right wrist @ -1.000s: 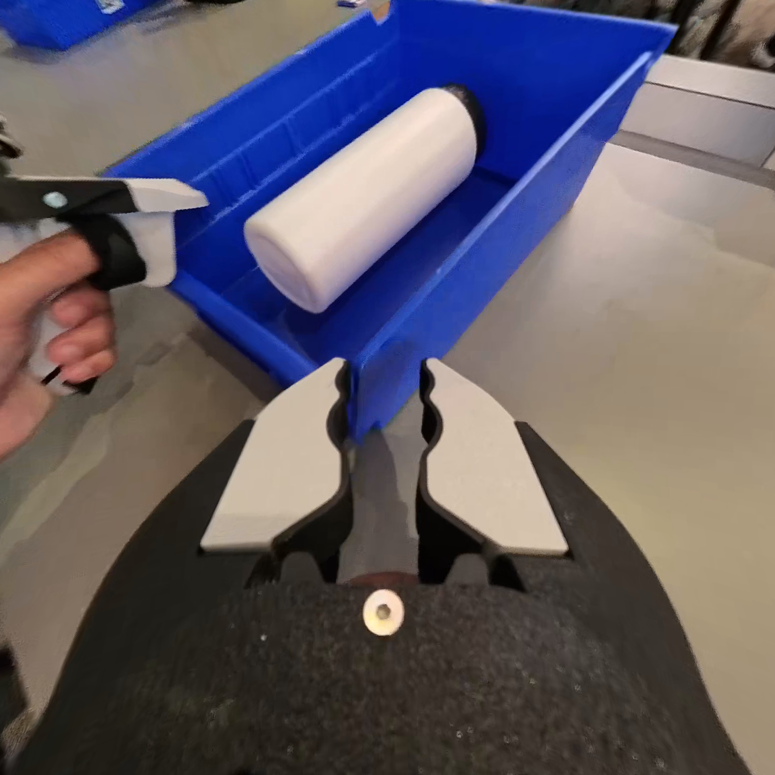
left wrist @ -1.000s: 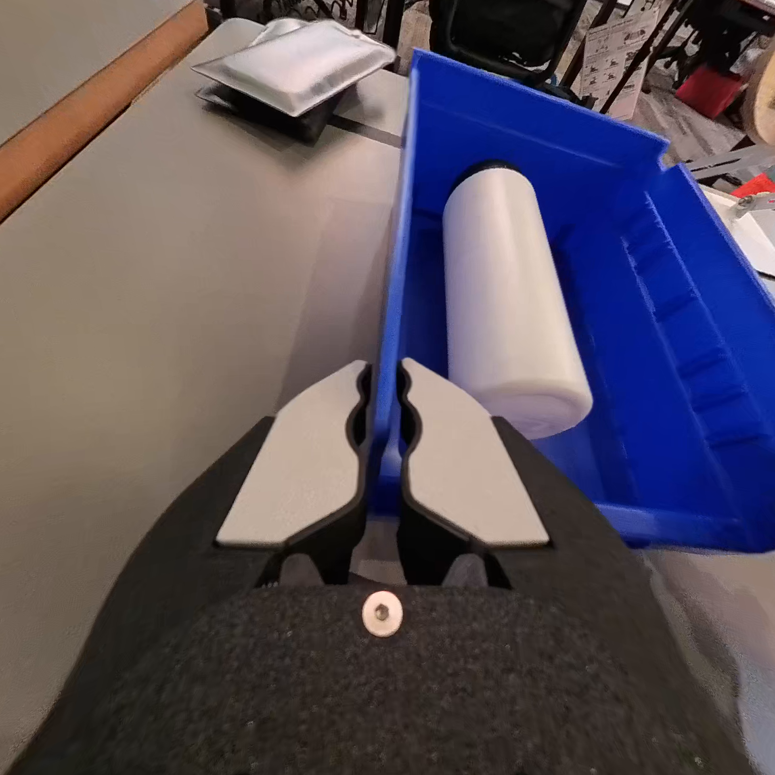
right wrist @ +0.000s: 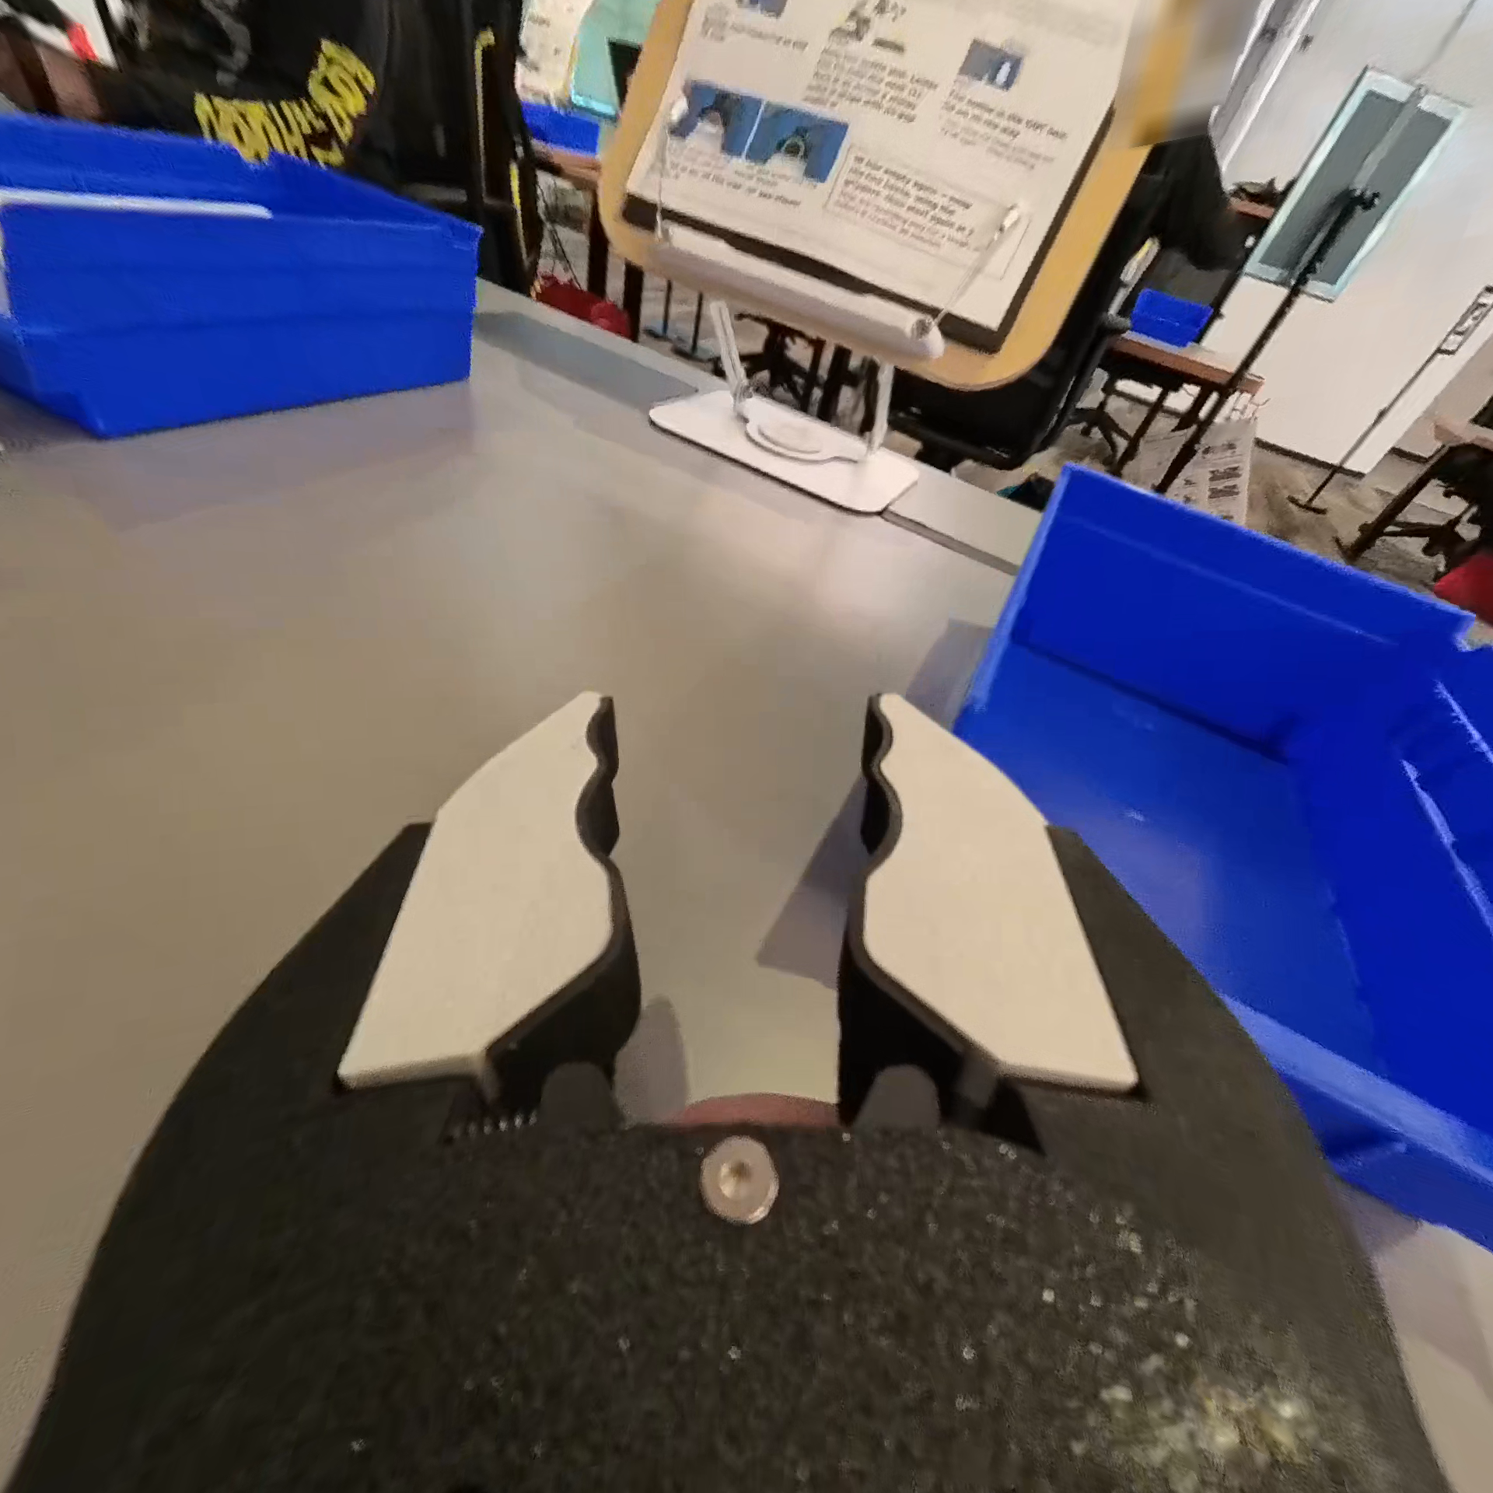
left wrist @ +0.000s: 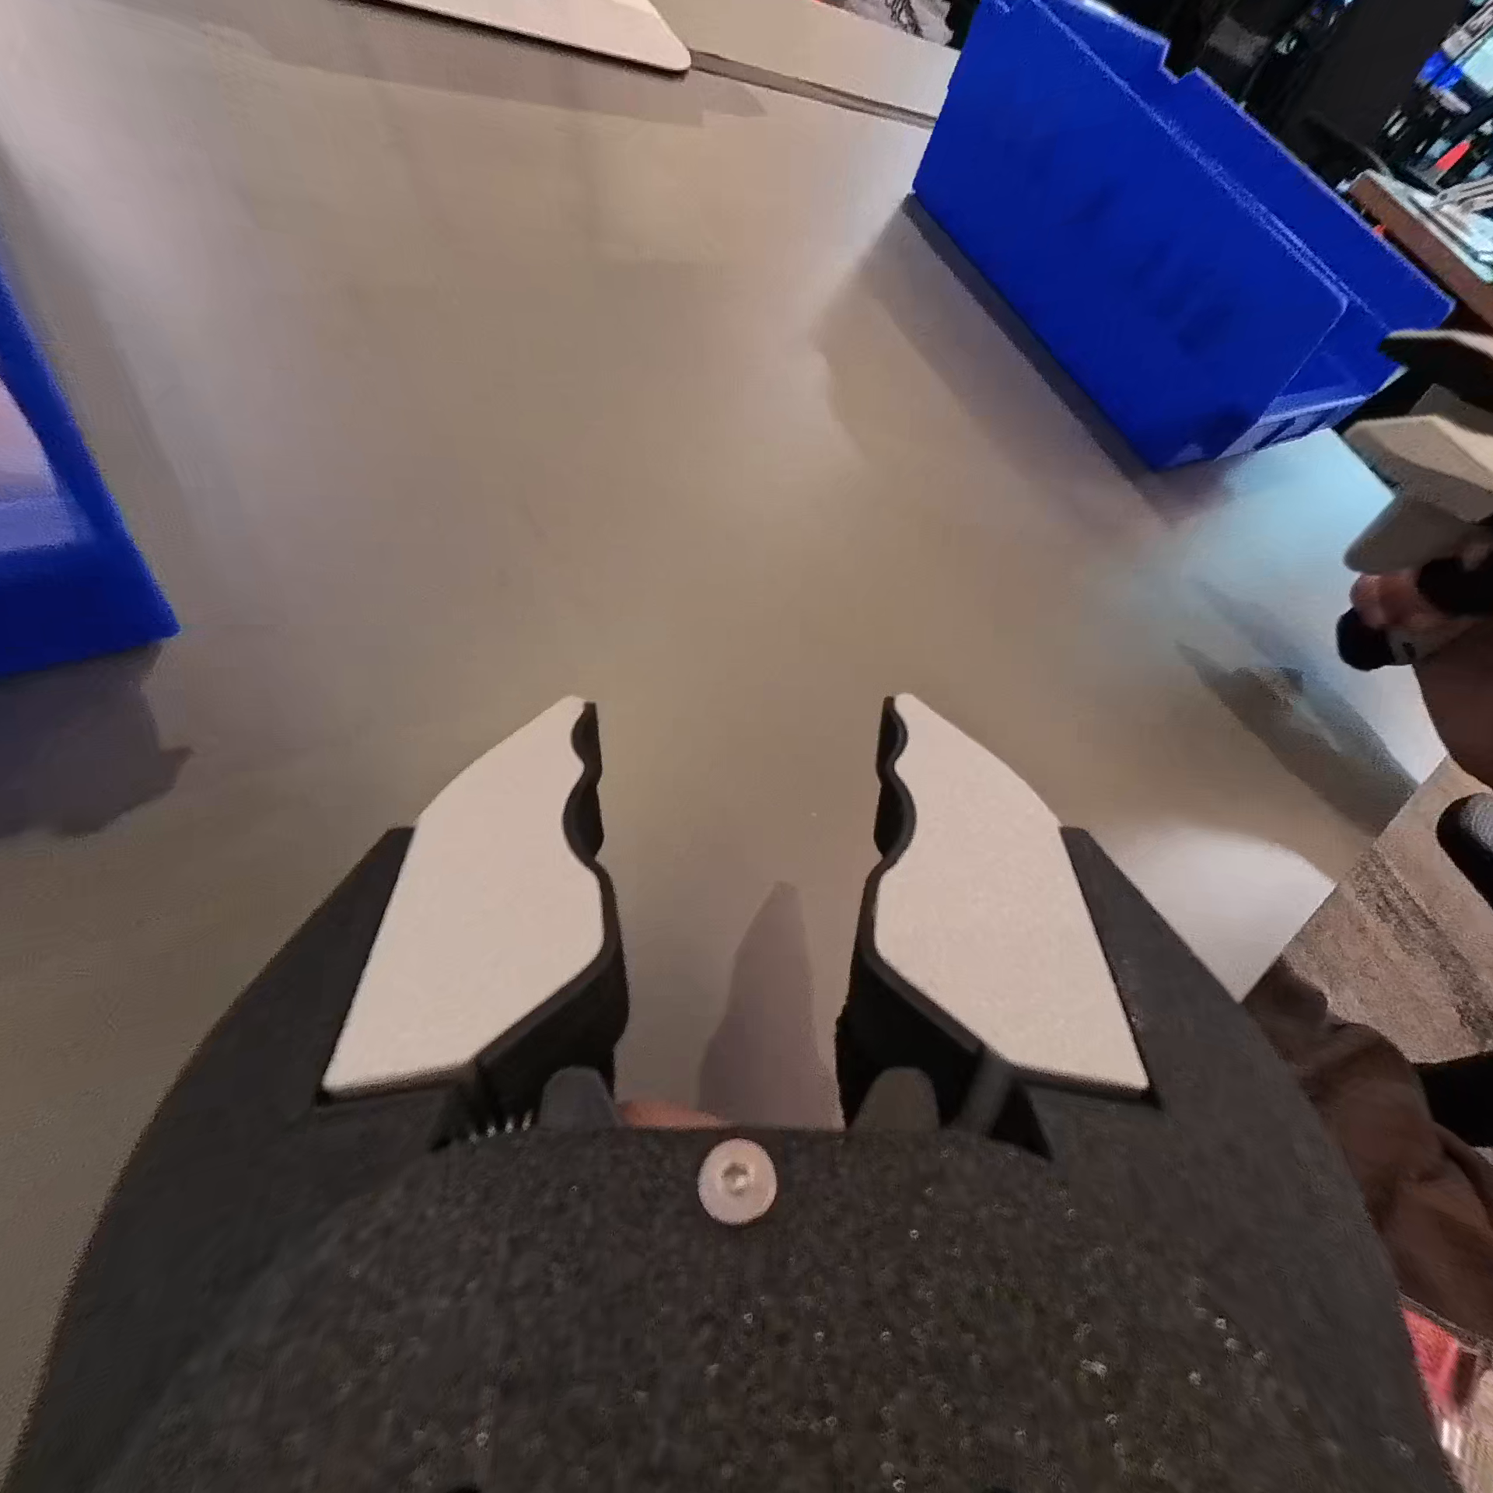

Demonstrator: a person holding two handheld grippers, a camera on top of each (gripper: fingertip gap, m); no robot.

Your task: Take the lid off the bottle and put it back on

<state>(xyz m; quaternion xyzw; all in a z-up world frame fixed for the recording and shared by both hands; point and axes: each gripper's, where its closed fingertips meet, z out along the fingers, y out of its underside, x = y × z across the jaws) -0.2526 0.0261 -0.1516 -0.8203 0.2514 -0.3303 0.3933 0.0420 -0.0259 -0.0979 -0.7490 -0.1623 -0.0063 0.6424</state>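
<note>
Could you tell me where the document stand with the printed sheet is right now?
The document stand shows in the right wrist view, top centre, at the far edge of the grey table, between two blue bins.

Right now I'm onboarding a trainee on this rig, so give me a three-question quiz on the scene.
1. True or false: the left tool holds a lid.
2. In the right wrist view, on which side of the right tool is the nearest bin? A) left B) right C) behind it
3. Fill in: the surface between both tools' fingers is the bare ____.

Key: 1. False; its fingers stand apart with nothing between. 2. B. 3. Table.
</note>
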